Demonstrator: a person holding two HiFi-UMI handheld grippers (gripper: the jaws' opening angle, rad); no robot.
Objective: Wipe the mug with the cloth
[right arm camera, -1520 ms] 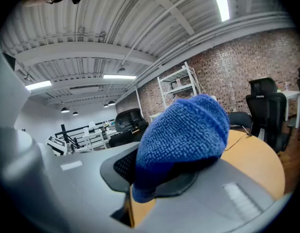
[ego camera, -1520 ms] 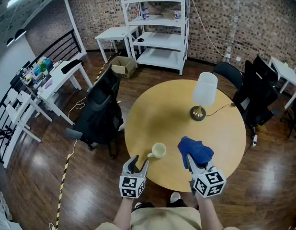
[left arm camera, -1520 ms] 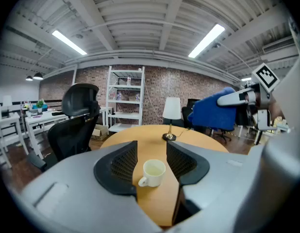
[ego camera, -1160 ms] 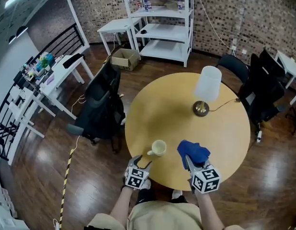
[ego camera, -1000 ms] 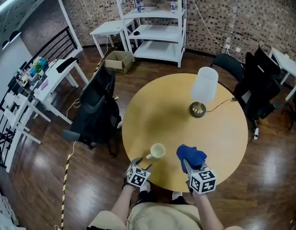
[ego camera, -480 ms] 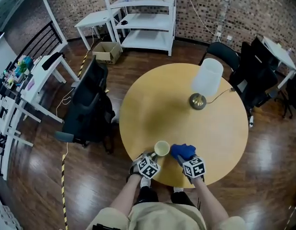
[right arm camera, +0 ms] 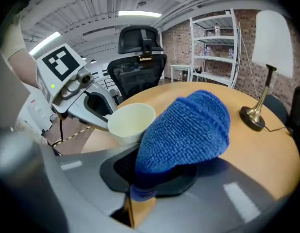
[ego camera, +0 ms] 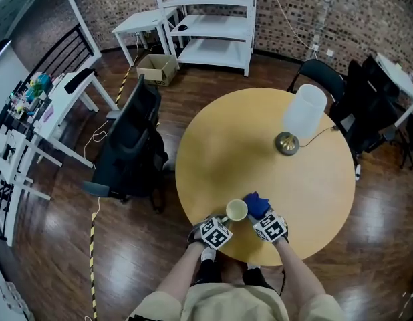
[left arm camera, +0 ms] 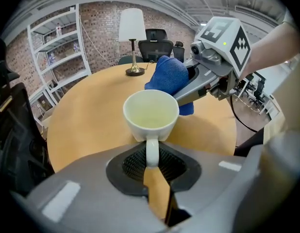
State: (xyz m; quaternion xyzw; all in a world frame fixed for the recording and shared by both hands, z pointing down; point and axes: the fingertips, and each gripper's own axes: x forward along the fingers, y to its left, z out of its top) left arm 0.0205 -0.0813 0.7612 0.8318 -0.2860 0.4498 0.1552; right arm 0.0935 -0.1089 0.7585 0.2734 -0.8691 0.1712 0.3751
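Blue is the one cloth (right arm camera: 185, 128) in play, and you have it bunched in your right gripper (ego camera: 260, 215), the jaws clamped on its lower end while the rest bulges out past the tips. Your left gripper (left arm camera: 153, 173) has just been closing, and its jaws are now pinched on the handle of the single pale mug (left arm camera: 150, 114), which sits upright with its open top facing up and looks empty. Both grippers work side by side at the near edge of the one round wooden table (ego camera: 246, 146), left gripper at the mug's near left and right gripper at its right. The cloth is just beside the mug's right wall; whether the two actually touch, you cannot tell from these views. Farther across the tabletop, towards the far right, stands one lamp (ego camera: 303, 115) with a white shade and a brass base. Left of the table is one black office chair (ego camera: 129, 146). Beyond that, on the floor, lies one cardboard box (ego camera: 157, 68), and at the far wall stands one white shelf unit (ego camera: 216, 20).
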